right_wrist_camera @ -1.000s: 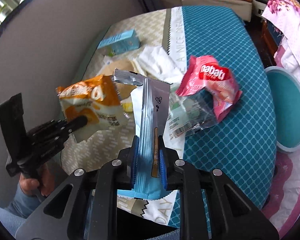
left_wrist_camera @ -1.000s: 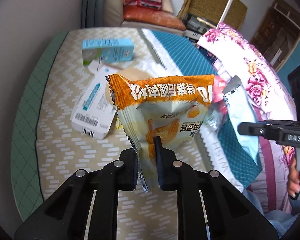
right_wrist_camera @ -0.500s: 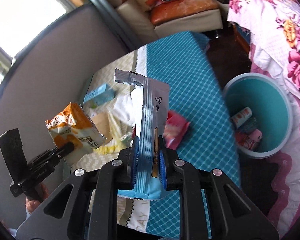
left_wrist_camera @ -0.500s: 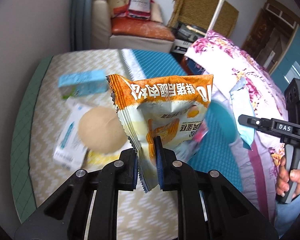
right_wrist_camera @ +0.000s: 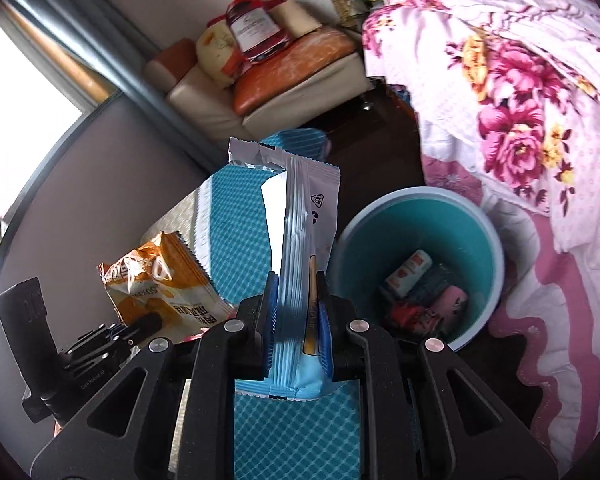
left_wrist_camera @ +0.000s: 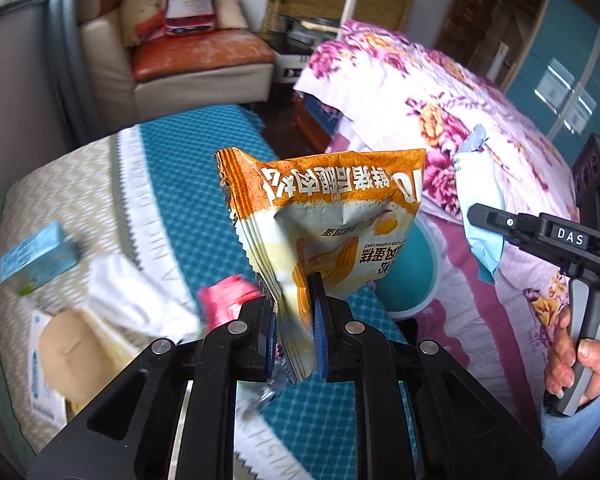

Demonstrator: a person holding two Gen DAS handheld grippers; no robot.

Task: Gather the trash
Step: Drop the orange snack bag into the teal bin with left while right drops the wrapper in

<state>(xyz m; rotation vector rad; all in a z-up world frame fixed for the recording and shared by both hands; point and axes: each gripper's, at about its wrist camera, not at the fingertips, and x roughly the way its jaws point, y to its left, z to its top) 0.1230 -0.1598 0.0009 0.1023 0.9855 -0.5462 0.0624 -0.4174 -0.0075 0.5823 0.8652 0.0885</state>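
Showing white lettering, crinkled orange wrapper point(left_wrist_camera: 332, 216) hangs clamped in left gripper point(left_wrist_camera: 296, 344).

Both wrist cameras looked steeply down along their own jaws, close above the bed's teal cover point(left_wrist_camera: 204, 184). Each caught the other gripper: right gripper point(left_wrist_camera: 484, 216), left gripper point(right_wrist_camera: 148, 322). Both views shared the teal bin point(right_wrist_camera: 476, 216), sofa point(left_wrist_camera: 196, 80) and floral quilt point(right_wrist_camera: 520, 92).
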